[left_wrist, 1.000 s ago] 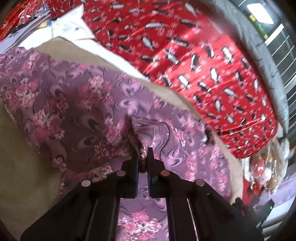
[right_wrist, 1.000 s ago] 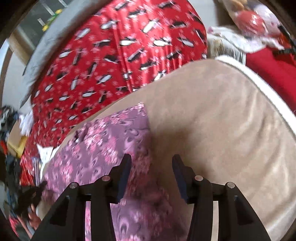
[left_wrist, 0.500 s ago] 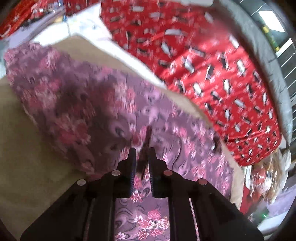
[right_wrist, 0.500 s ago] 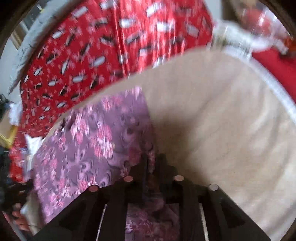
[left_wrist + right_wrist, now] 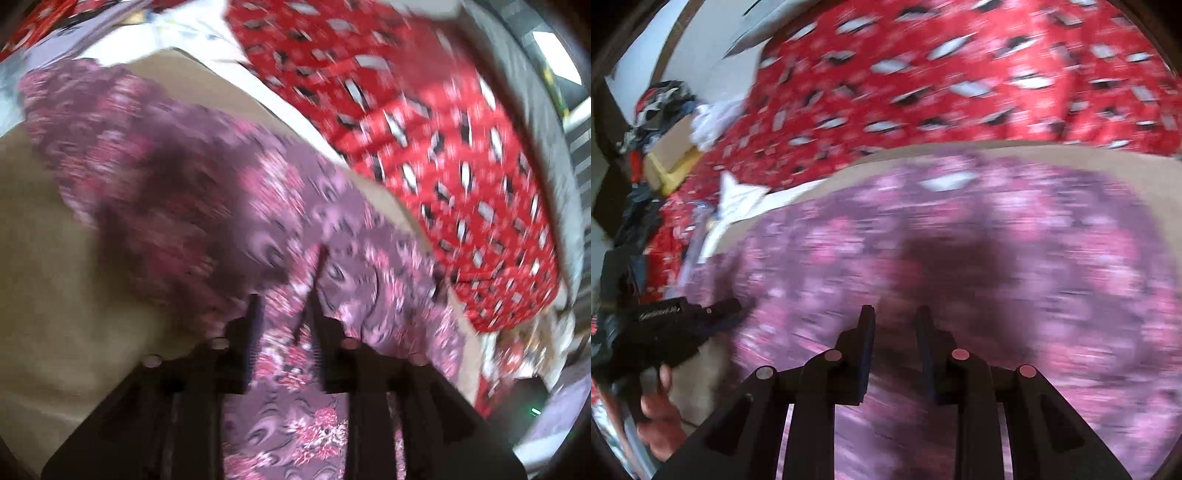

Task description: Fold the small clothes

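Cloth [image 5: 207,206], purple with pink flowers, is seen in the left wrist view spread over a tan pad [image 5: 62,280]. A raised fold of it is pinched in the left gripper [image 5: 284,314], whose jaws are drawn close together with the fabric bunched between them and running down beneath them. Ahead of the jaws and off to their left the cloth is shown lying across the pad; beyond the jaws and to their right, a red sheet [image 5: 443,140] with a black-and-white print is seen past the pad's pale edge. The view is heavily blurred.

In the right wrist view, the same cloth [image 5: 997,236] is shown filling the frame ahead of and beneath the right gripper [image 5: 894,325]. A narrow gap is left between its jaws; whether fabric is held there cannot be told through the blur. Far to the left of the jaws, the left gripper [image 5: 733,306] is seen at the cloth's edge, carried in a hand [image 5: 659,417]. Beyond the cloth, a strip of the pad [image 5: 1015,147] and then the sheet [image 5: 960,74] are shown. A pile of clutter [image 5: 661,110] is seen at the far left.
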Motion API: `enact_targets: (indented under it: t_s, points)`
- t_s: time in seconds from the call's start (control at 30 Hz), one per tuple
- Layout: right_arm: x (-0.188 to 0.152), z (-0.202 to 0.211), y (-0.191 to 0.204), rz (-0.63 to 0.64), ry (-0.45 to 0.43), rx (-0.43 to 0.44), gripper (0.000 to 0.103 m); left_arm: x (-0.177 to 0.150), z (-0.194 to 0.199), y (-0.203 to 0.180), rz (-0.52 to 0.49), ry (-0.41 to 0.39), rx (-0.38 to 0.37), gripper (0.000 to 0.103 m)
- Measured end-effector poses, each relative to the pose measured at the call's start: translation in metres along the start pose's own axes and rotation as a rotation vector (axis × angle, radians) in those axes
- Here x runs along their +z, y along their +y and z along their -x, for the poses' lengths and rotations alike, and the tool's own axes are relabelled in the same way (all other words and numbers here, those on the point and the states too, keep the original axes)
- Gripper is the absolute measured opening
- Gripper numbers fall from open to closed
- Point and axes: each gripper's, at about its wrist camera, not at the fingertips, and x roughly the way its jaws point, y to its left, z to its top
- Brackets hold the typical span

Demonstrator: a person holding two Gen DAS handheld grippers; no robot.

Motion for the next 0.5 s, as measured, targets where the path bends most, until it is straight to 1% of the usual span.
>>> enact_targets:
  t_s: [0.03, 0.07, 0.13, 0.17, 0.2, 0.23, 0.3, 0.33, 0.37, 0.43, 0.5]
  points:
    - [0.004, -0.011, 0.011, -0.012, 0.005, 0.028, 0.025, 0.006, 0.007, 0.008, 0.016, -0.017, 0.001, 0.041]
    - [0.007, -0.021, 0.022, -0.022, 0.012, 0.063, 0.025, 0.013, 0.015, 0.017, 0.027, -0.036, 0.003, 0.043]
    - [0.007, -0.039, 0.037, -0.037, 0.040, 0.127, 0.026, 0.033, 0.033, 0.042, 0.032, -0.085, 0.046, 0.046]
    - [0.005, -0.056, 0.047, -0.033, 0.074, 0.148, 0.034, 0.045, 0.041, 0.058, 0.044, -0.104, 0.086, 0.046]
    - [0.001, -0.066, 0.052, -0.017, 0.083, 0.125, 0.038, 0.055, 0.047, 0.072, 0.063, -0.112, 0.107, 0.046]
    - [-0.005, -0.072, 0.057, 0.026, 0.040, 0.092, 0.038, 0.066, 0.052, 0.087, 0.088, -0.119, 0.121, 0.046]
    - [-0.017, -0.071, 0.065, 0.109, -0.034, 0.054, 0.039, 0.091, 0.063, 0.125, 0.154, -0.138, 0.162, 0.046]
    - [-0.022, -0.070, 0.068, 0.128, -0.057, 0.041, 0.039, 0.104, 0.066, 0.142, 0.185, -0.148, 0.190, 0.046]
    - [-0.022, -0.071, 0.069, 0.131, -0.062, 0.035, 0.039, 0.117, 0.067, 0.161, 0.219, -0.145, 0.218, 0.046]
    - [-0.021, -0.071, 0.067, 0.130, -0.061, 0.053, 0.039, 0.134, 0.065, 0.187, 0.271, -0.127, 0.230, 0.046]
    - [-0.022, -0.072, 0.067, 0.130, -0.065, 0.055, 0.039, 0.146, 0.055, 0.207, 0.314, -0.102, 0.206, 0.046]
